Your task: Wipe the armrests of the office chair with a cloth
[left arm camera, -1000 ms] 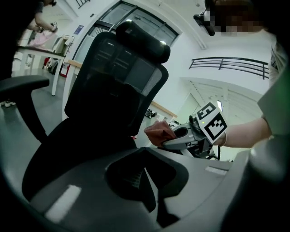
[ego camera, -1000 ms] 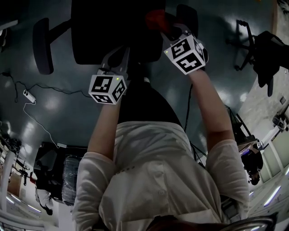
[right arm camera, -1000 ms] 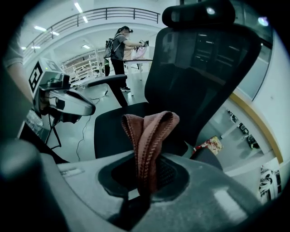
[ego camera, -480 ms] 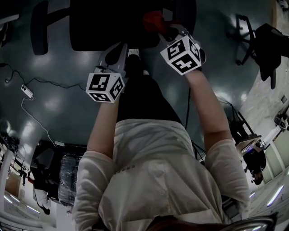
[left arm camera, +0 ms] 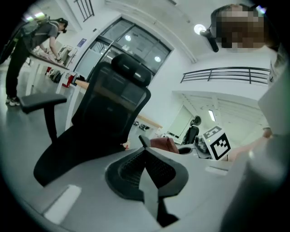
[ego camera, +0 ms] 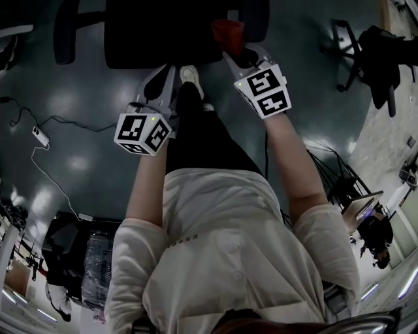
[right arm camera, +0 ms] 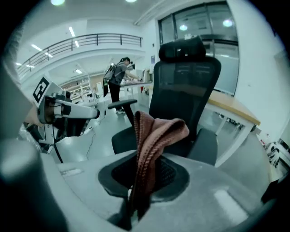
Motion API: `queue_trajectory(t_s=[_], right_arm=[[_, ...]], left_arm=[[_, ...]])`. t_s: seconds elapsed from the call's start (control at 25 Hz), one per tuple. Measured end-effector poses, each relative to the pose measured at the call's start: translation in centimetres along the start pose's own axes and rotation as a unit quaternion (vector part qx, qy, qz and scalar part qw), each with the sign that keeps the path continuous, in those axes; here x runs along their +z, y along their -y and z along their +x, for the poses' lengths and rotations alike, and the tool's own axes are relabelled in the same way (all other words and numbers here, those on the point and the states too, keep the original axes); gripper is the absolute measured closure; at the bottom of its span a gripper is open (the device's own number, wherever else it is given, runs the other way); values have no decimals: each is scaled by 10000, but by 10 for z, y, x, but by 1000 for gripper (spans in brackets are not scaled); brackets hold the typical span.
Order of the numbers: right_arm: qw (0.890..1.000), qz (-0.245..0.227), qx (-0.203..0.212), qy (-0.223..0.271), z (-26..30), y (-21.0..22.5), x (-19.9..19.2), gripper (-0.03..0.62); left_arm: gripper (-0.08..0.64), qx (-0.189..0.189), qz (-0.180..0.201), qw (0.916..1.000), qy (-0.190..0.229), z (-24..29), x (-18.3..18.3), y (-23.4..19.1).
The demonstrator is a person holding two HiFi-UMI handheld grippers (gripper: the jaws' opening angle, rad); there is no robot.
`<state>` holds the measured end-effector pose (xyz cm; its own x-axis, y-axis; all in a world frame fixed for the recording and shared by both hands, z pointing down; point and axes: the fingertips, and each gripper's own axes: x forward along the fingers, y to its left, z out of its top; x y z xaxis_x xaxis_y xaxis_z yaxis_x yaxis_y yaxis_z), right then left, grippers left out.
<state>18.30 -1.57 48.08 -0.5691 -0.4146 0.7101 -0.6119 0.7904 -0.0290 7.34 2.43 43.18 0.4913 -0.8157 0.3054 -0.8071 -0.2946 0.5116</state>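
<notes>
The black office chair point(ego camera: 157, 32) stands ahead of me, its mesh back point(right arm camera: 186, 86) facing both gripper views. One armrest point(ego camera: 64, 29) juts out at the left and the other armrest point(ego camera: 255, 19) at the right. My right gripper point(ego camera: 236, 55) is shut on a reddish-brown cloth point(right arm camera: 154, 140), which hangs folded over its jaws just short of the right armrest point(right arm camera: 206, 145). The cloth point(ego camera: 228, 32) touches nothing on the chair. My left gripper point(left arm camera: 144, 142) is shut with nothing in it, and it hovers before the seat point(left arm camera: 77, 149).
A cable and a power strip point(ego camera: 39, 137) lie on the floor to the left. Another dark chair point(ego camera: 366, 52) stands at the far right. A person point(right arm camera: 115, 81) works at a bench behind the chair. My own leg and shoe point(ego camera: 189, 75) are between the grippers.
Both grippers have drawn back a little from the chair, which now sits higher in the head view. The cloth stays in the right gripper.
</notes>
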Motion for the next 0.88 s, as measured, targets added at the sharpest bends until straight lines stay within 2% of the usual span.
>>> queue_trajectory(t_s=[0.12,0.24,0.32,0.64,0.88], right_arm=[[9939,417,-328,968,-44,-6,30,545],[9747,1385,-375,1712,-91,-11,49,545],[9648,1660,-438,1993,-119,-17,55,545],[9615,1226,-715,2353,-189,-48,57,545],[9637,946,-899,2327,-215,-80,50,545]], left_arm=[[545,-94,316,9984,457,-24,44,23],[545,33,597,9957,712,-47,76,41],[545,102,704,9938,856,-64,90,53],[545,328,1099,9865,1172,-119,113,85],[545,214,1215,9859,1129,-161,109,87]])
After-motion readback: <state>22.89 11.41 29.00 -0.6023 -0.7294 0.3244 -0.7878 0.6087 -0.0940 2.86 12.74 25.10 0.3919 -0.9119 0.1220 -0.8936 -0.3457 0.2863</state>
